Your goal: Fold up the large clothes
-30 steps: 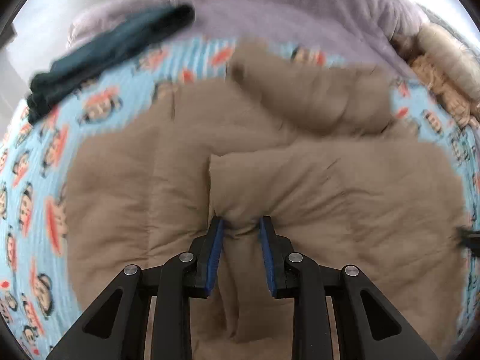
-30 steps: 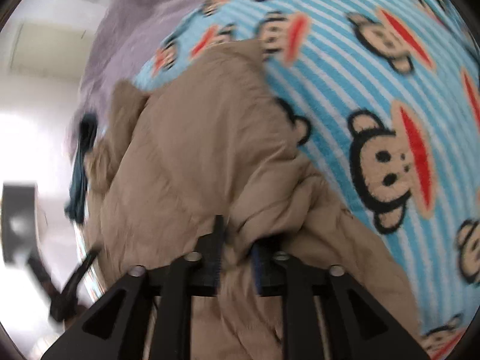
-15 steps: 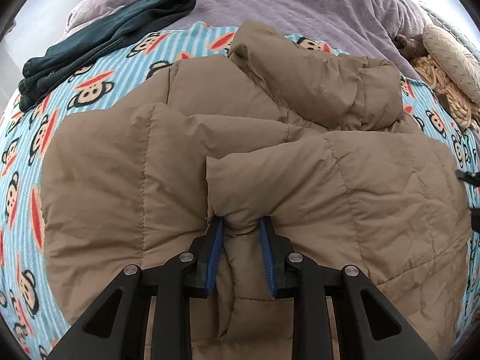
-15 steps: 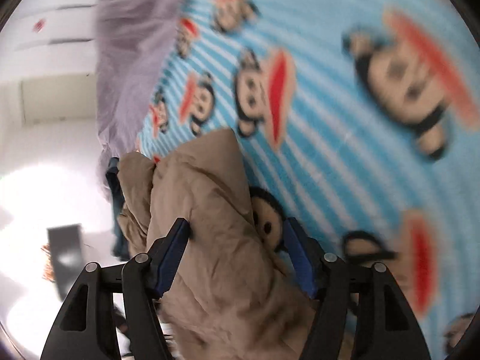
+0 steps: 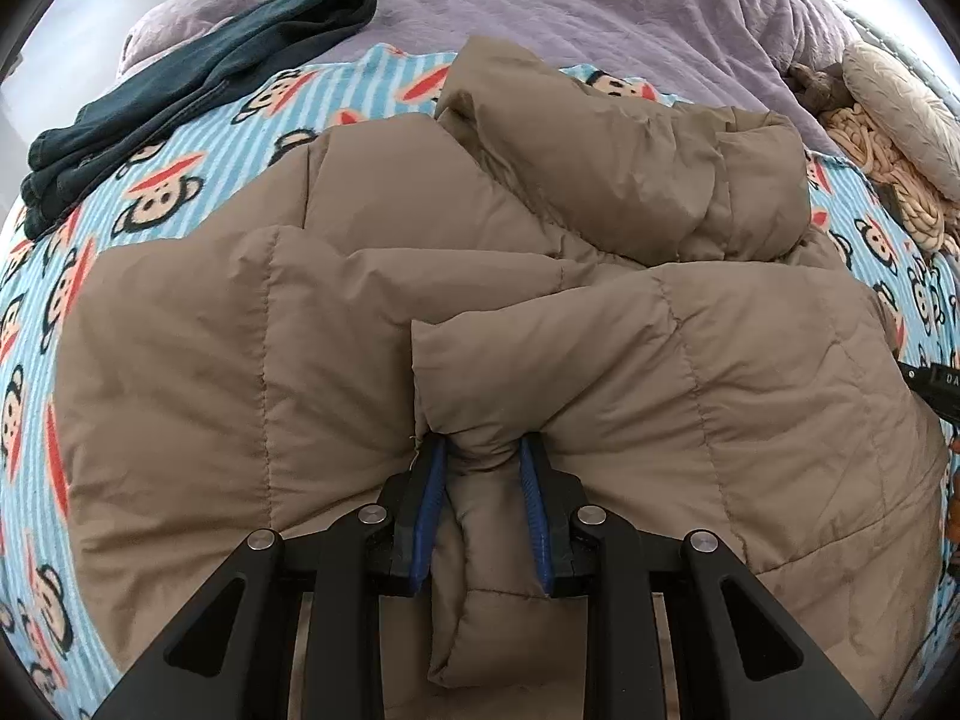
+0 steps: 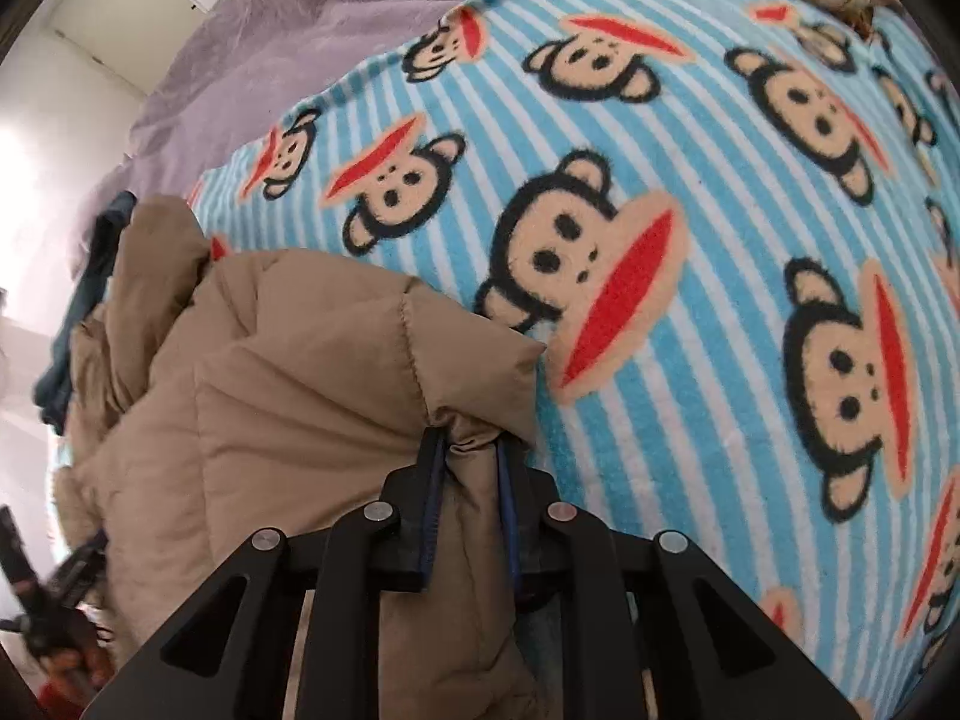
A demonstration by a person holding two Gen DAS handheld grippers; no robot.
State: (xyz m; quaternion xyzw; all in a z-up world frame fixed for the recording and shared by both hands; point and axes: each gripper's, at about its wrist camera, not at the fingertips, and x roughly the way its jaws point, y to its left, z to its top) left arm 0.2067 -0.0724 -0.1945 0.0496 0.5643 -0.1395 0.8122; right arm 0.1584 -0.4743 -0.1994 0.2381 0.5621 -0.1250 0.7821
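**Both grippers pinch the padded coat**

Ahead of both grippers, a monkey-print blanket (image 6: 690,138) carries the tan puffer coat (image 5: 336,372). The left gripper (image 5: 483,456) clamps a coat fold; the right gripper (image 6: 471,450) is closing on a corner, its pads pressing the cloth.

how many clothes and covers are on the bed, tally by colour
tan: 1, puffy coat
dark teal: 1, folded garment
blue striped: 1, monkey blanket
purple: 1, bed cover
total: 4
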